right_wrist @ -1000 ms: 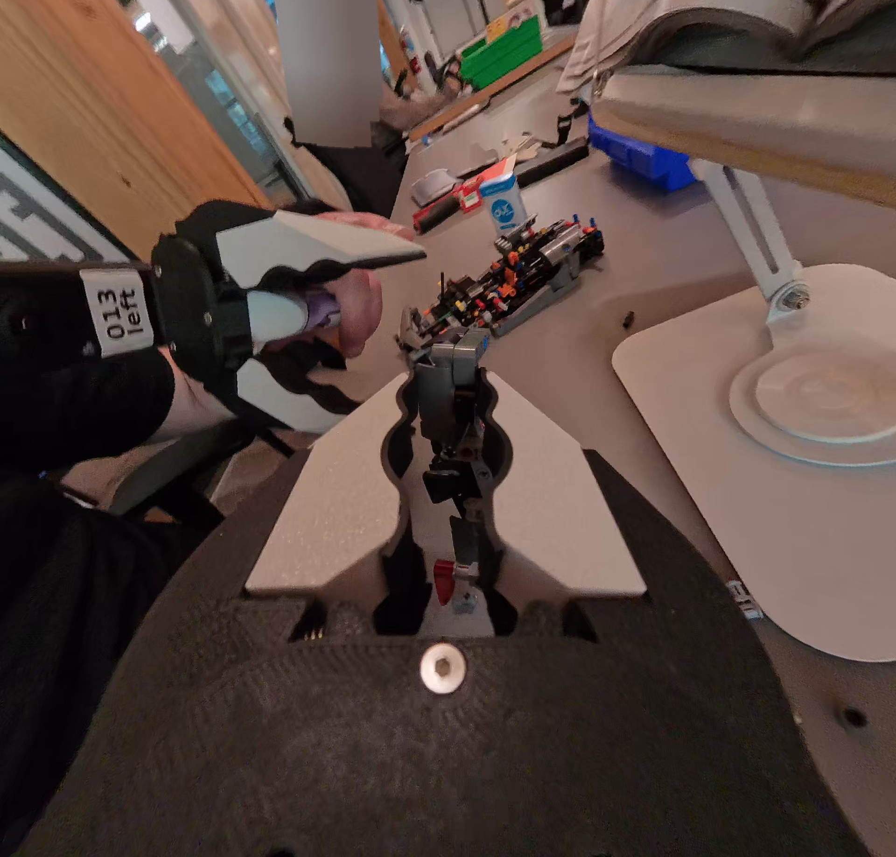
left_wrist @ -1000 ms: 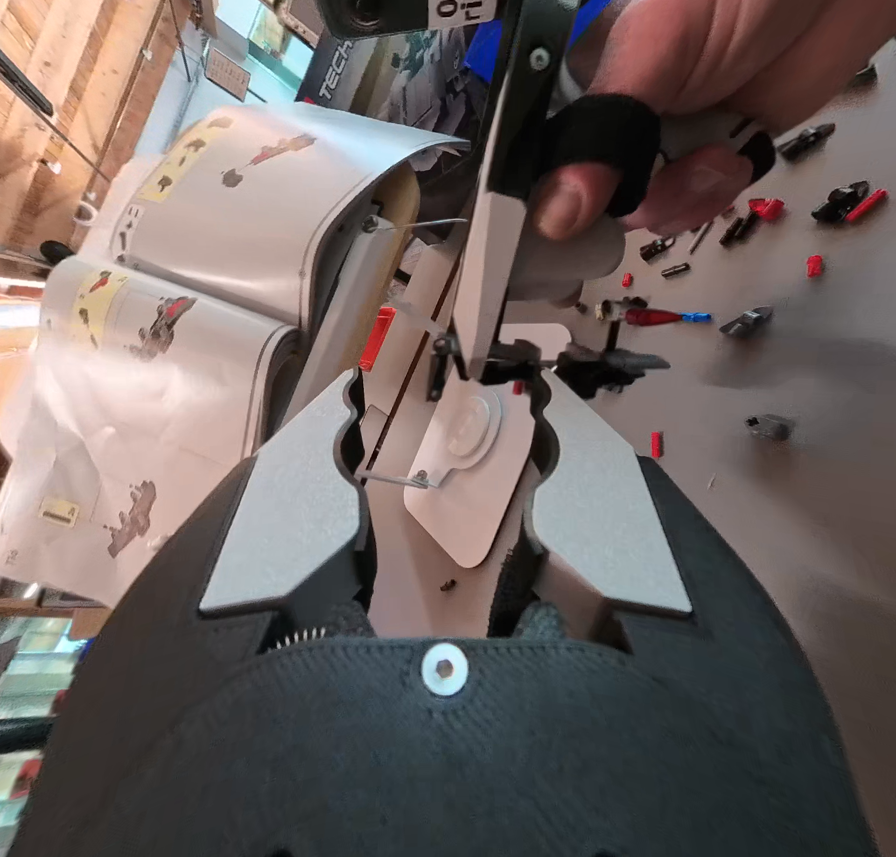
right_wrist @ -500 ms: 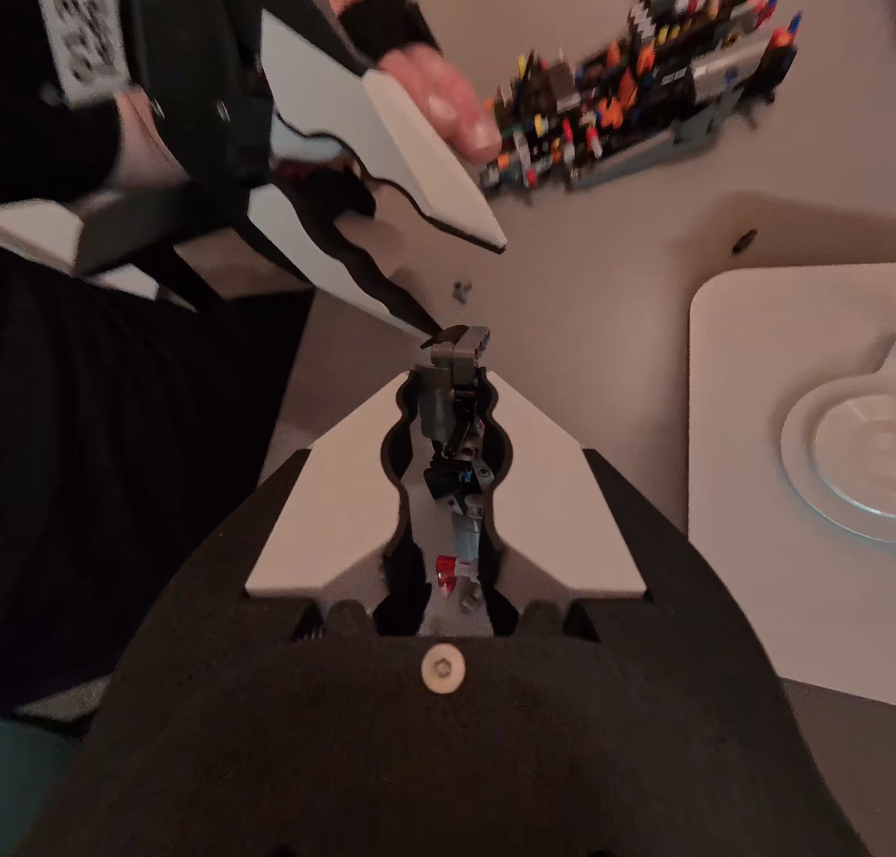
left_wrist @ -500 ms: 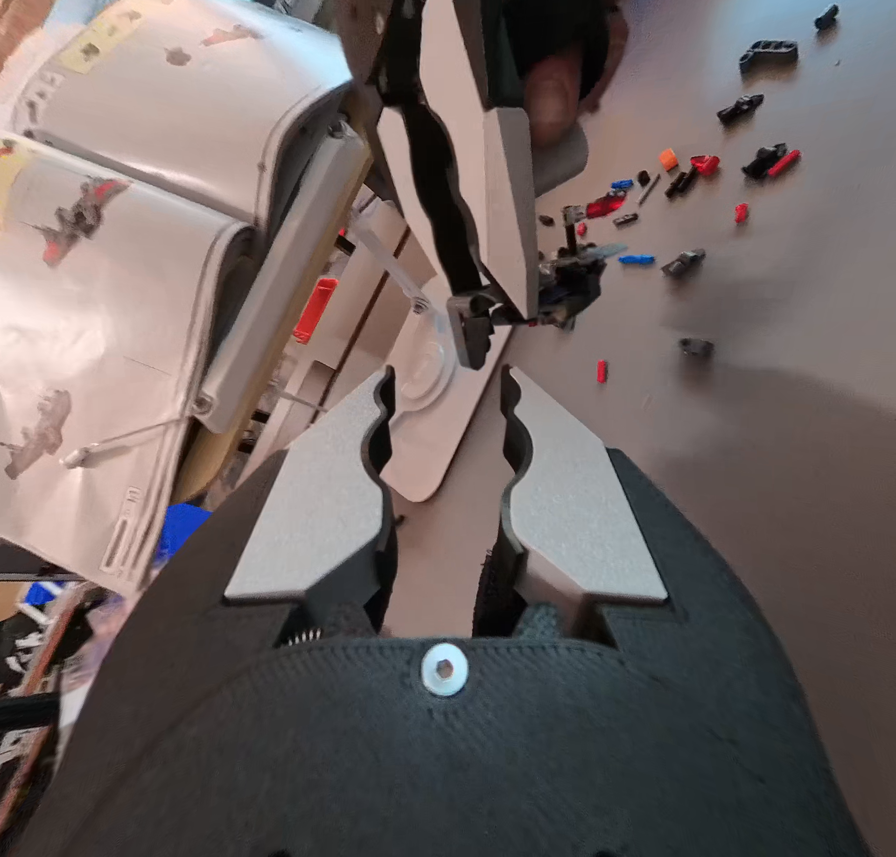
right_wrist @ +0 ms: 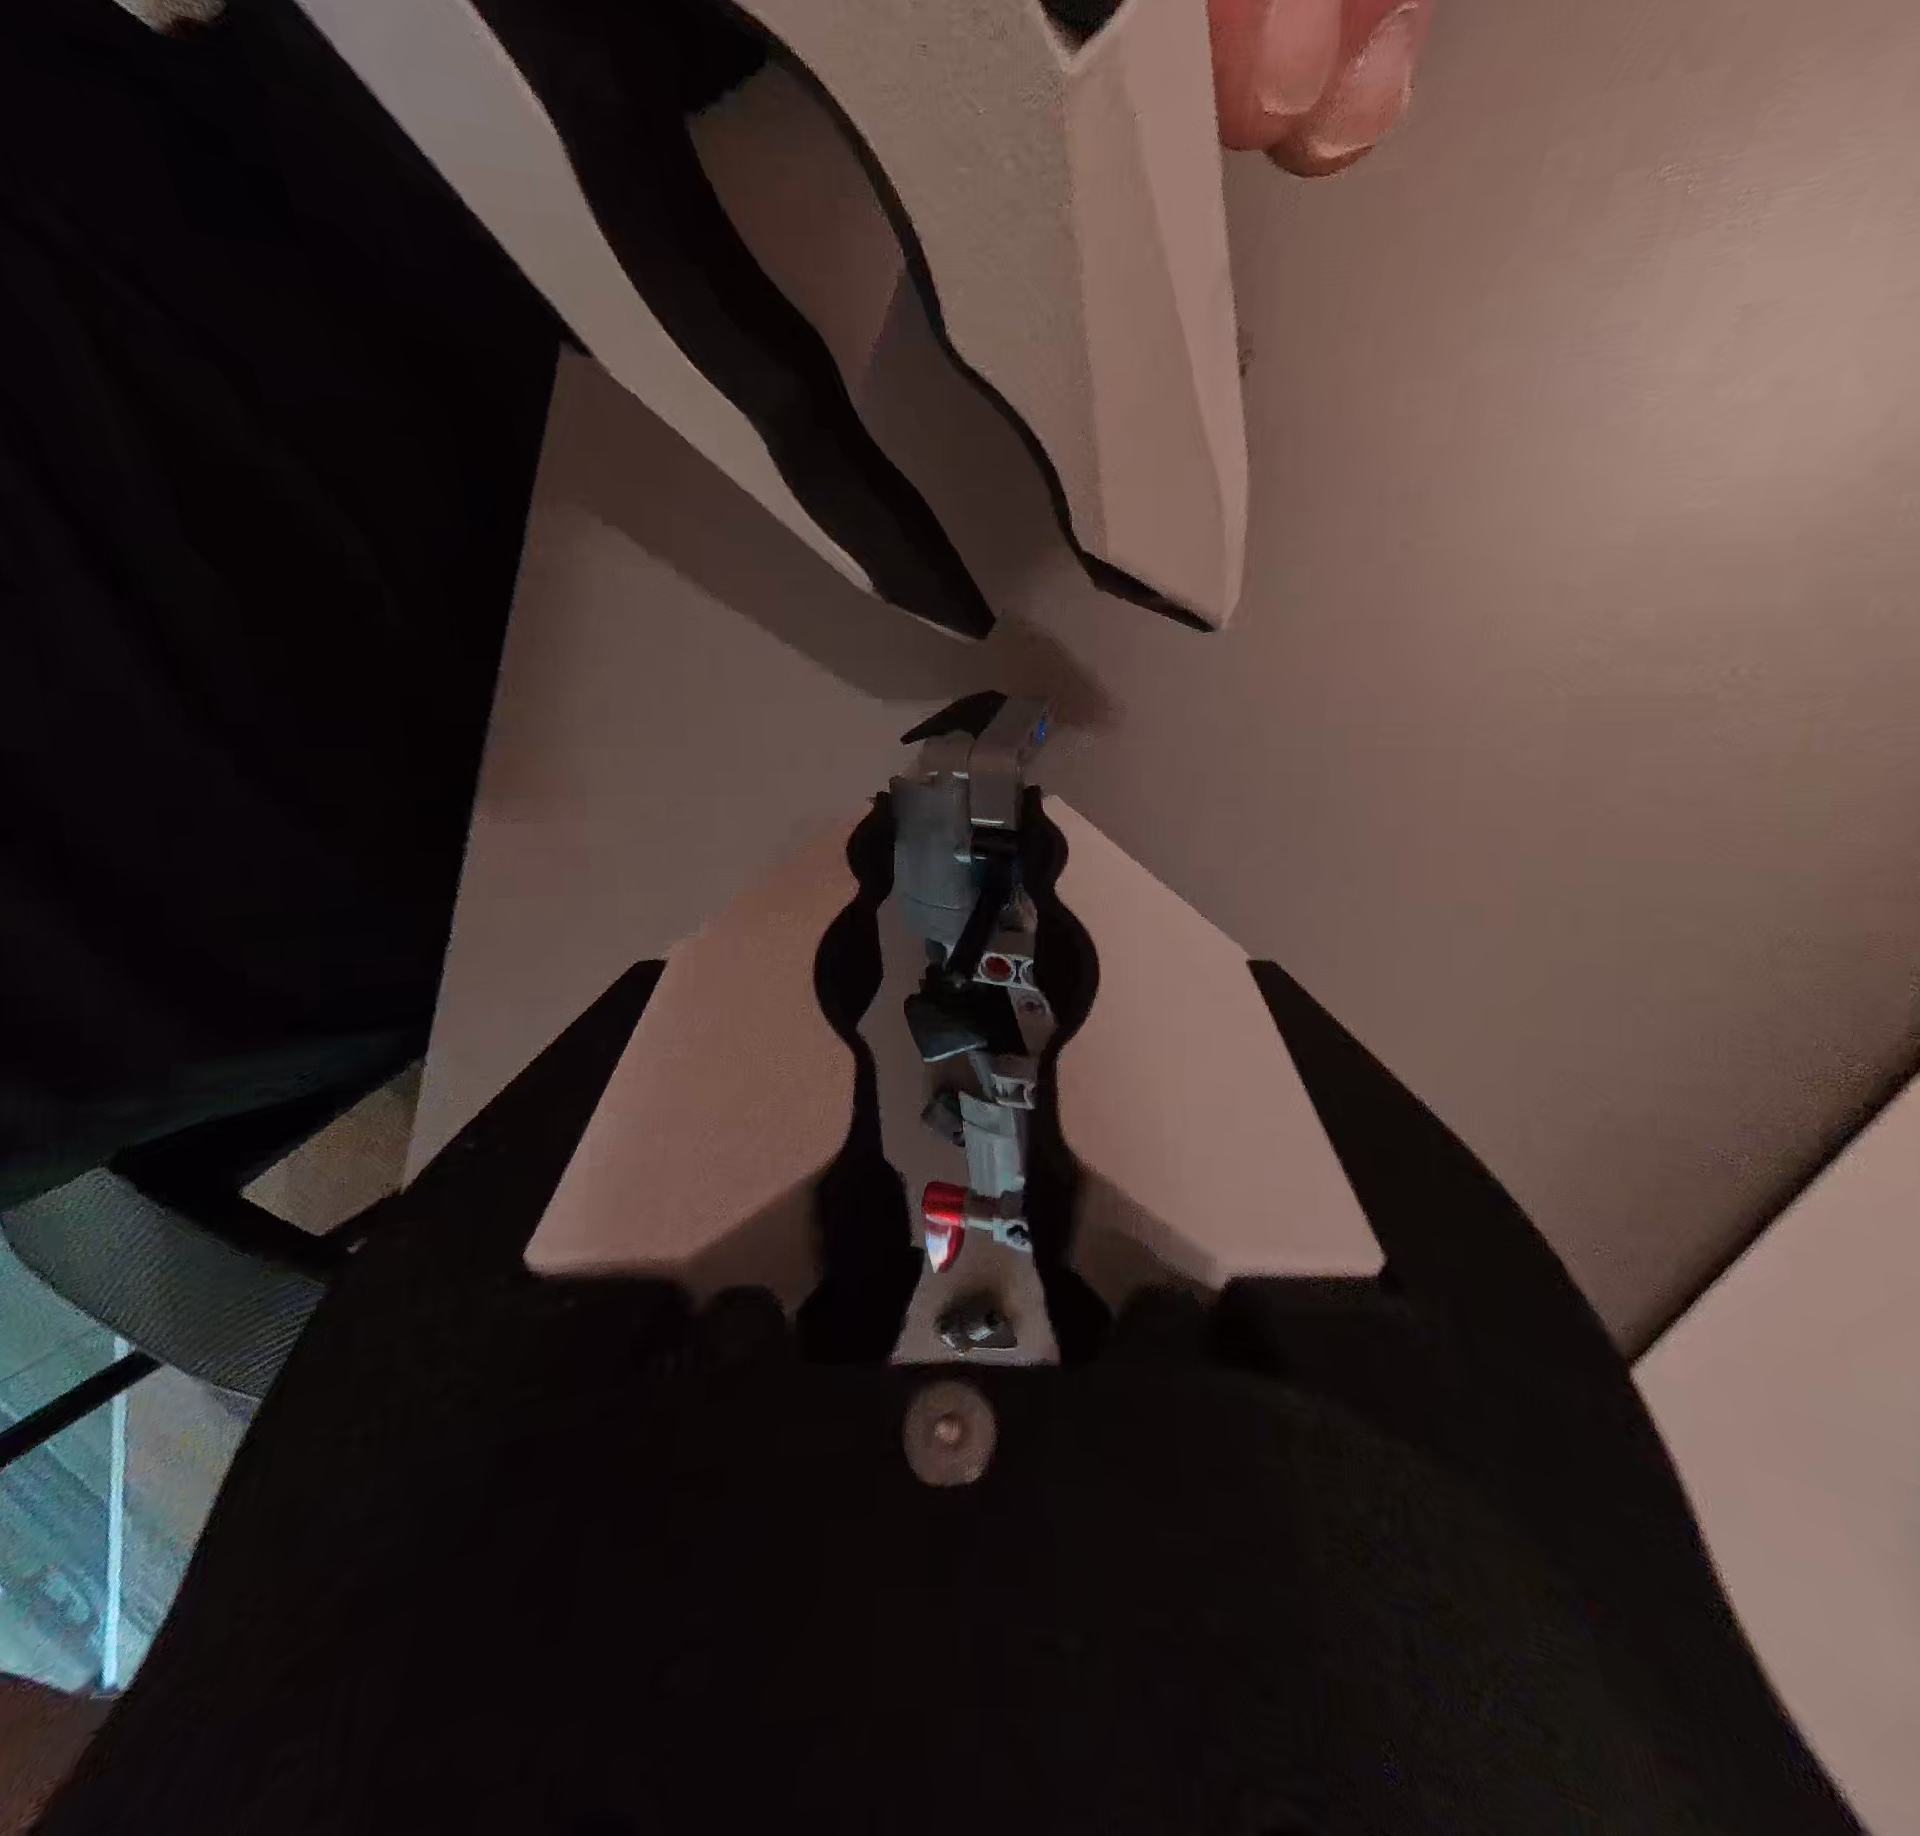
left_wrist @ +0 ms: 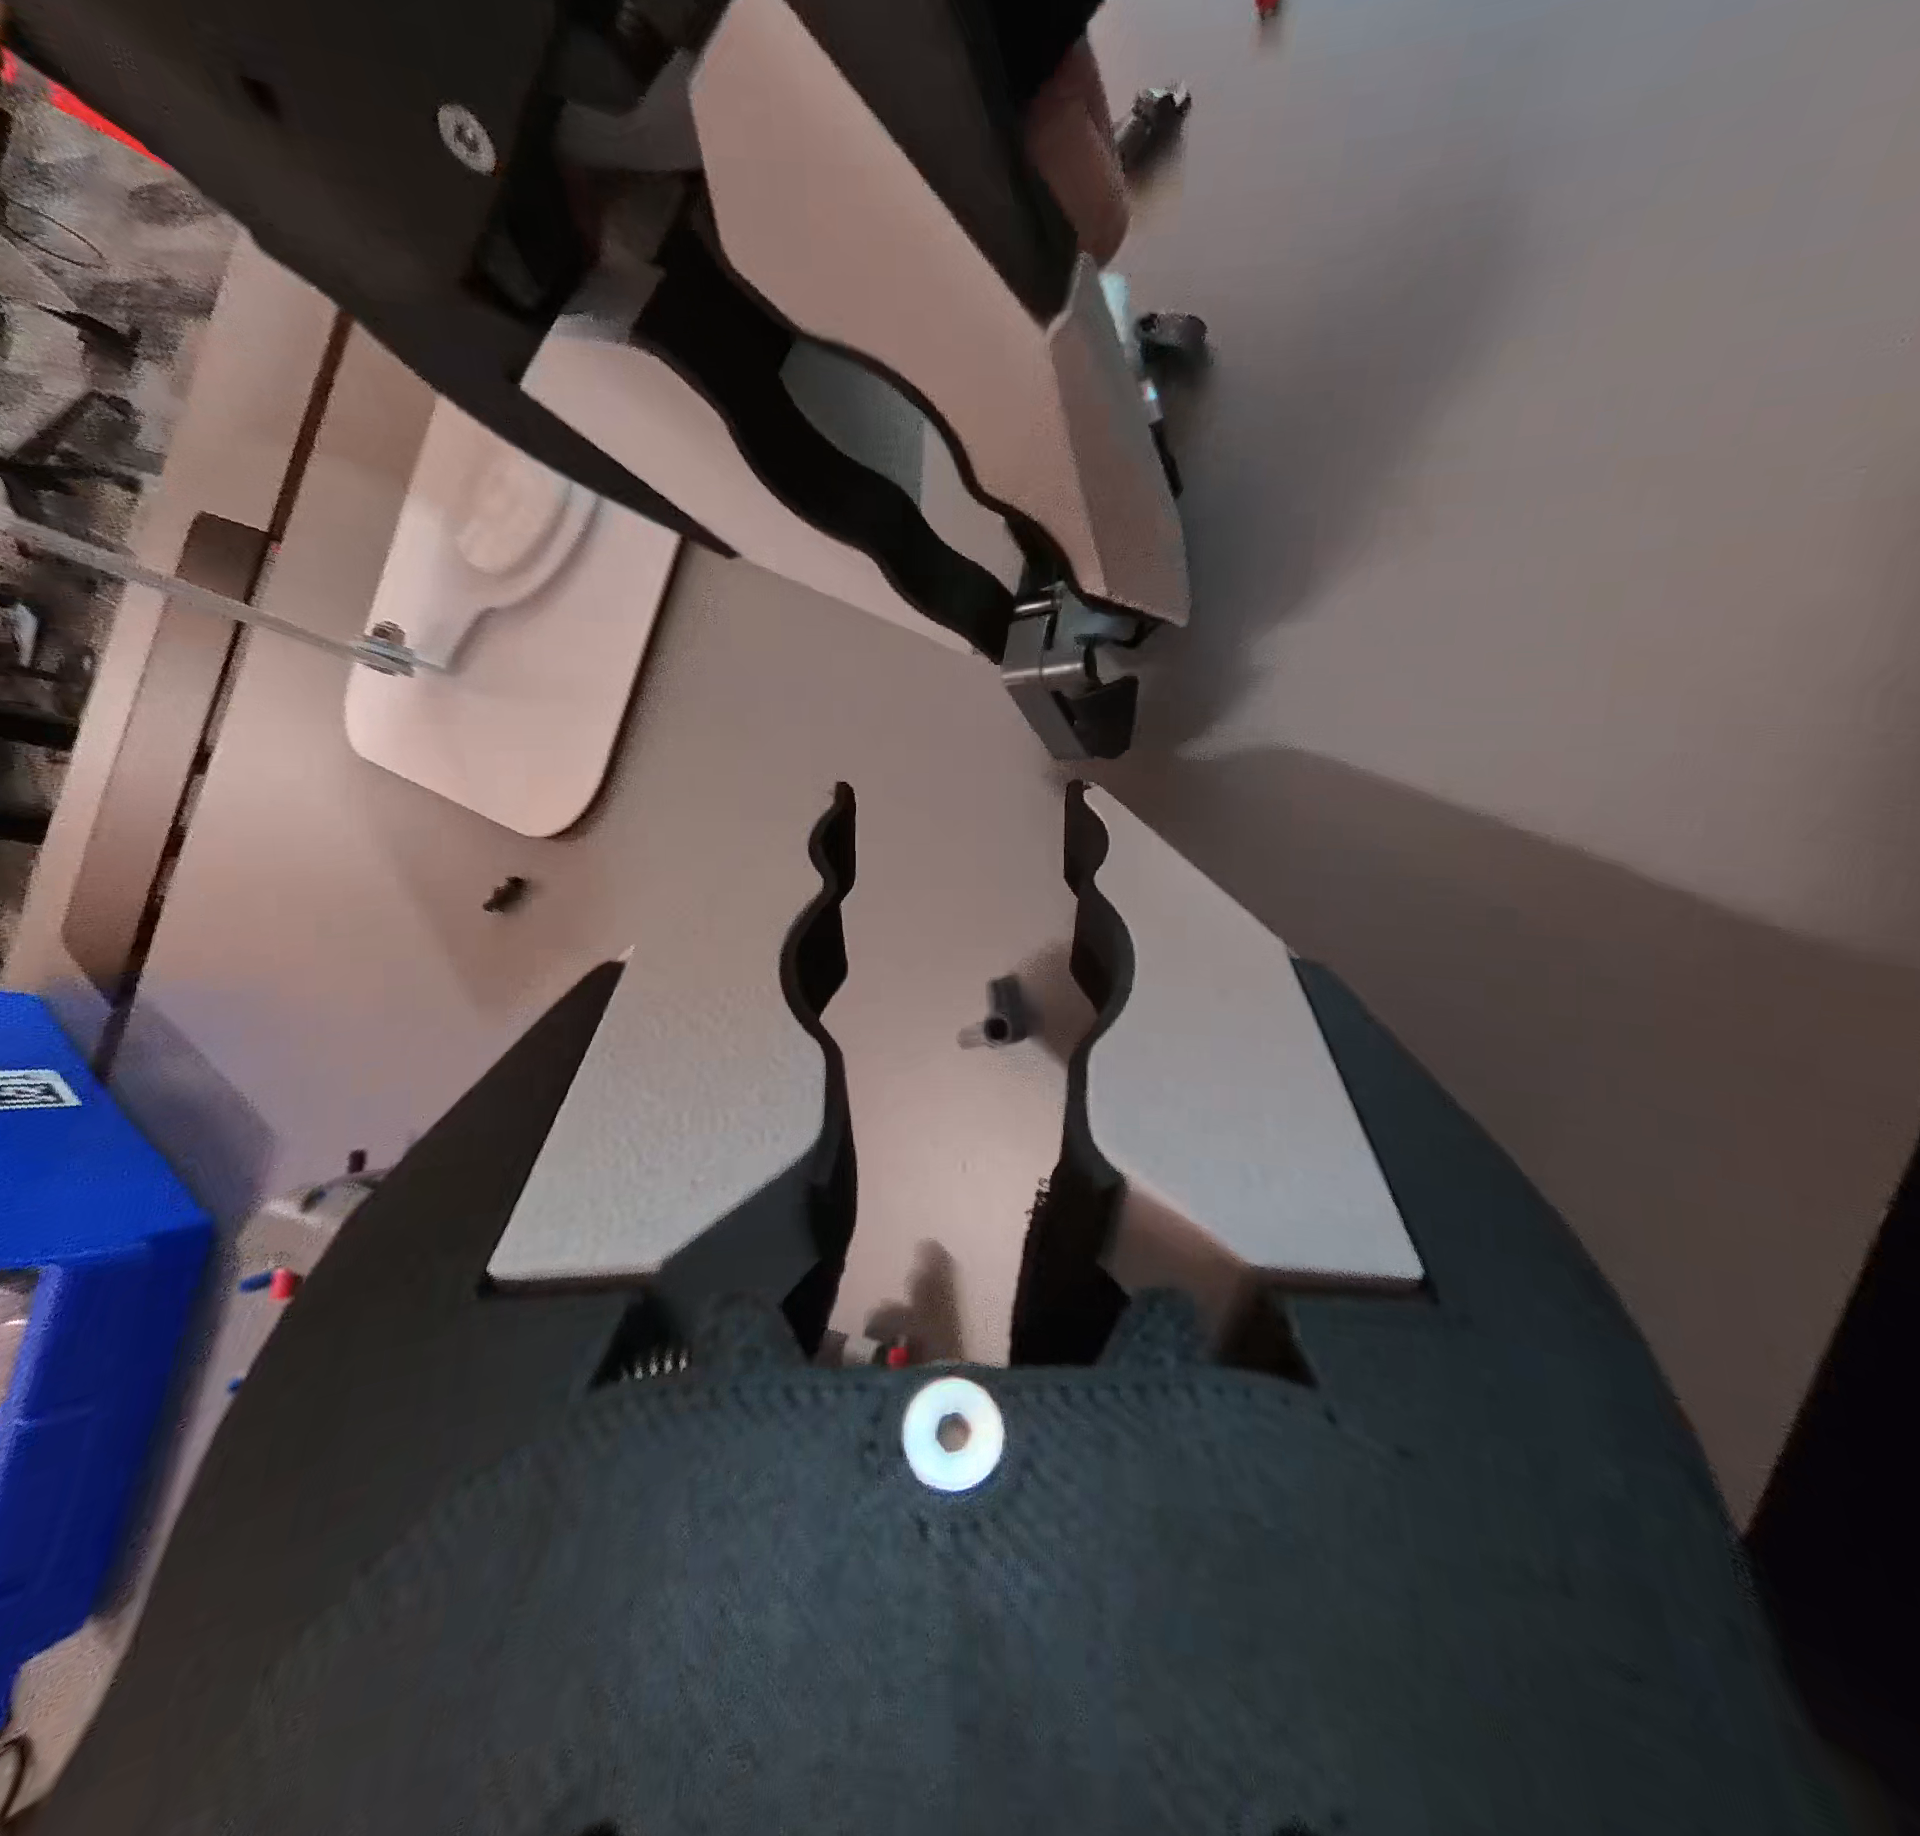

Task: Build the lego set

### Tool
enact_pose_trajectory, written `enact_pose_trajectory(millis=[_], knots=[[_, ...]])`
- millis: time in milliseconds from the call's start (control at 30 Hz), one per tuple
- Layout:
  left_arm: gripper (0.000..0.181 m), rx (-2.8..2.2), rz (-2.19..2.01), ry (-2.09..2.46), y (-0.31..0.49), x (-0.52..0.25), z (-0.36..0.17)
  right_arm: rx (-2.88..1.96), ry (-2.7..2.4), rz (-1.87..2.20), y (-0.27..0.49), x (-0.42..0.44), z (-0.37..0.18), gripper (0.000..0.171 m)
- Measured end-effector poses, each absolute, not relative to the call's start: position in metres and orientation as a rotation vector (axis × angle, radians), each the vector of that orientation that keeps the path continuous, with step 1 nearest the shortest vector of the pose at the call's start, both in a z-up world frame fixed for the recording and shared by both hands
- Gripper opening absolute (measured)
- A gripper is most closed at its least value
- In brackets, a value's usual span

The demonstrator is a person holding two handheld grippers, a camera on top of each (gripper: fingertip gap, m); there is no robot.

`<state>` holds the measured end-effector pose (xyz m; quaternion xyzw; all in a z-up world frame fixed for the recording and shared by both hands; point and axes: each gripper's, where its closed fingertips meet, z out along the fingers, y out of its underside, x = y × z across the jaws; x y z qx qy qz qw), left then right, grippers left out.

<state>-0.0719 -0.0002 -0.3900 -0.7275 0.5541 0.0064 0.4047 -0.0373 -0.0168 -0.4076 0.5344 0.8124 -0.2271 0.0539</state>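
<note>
The right gripper (right_wrist: 961, 799) is squeezed tight on a small grey lego piece (right_wrist: 971, 1007), the left gripper (left_wrist: 961, 799) gapes with nothing in it just near that piece, and a blue box (left_wrist: 73, 1298) sits far left.

Right gripper (left_wrist: 1081, 633) just ahead; bare table (left_wrist: 1558, 436) rightward.

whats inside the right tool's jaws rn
A grey and black lego assembly with a red piece, clamped lengthwise in the right tool, its tip poking out. The sides against the jaws are hidden.
</note>
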Motion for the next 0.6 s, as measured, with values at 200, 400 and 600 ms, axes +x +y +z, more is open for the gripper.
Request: enact_pose_trajectory(millis=[200,400,600], knots=[[0.038,-1.857,-0.02,1.413,-0.009,-0.072,-0.402,1.632,2.545,-0.611,-0.017,-0.046,-0.419,0.029],[0.04,-1.85,-0.036,1.397,-0.011,-0.07,-0.398,1.782,2.622,-0.747,0.003,-0.037,-0.385,0.052],[0.043,-1.816,-0.03,1.398,-0.009,-0.056,-0.397,1.882,2.726,-0.677,0.017,0.015,-0.384,0.049]])
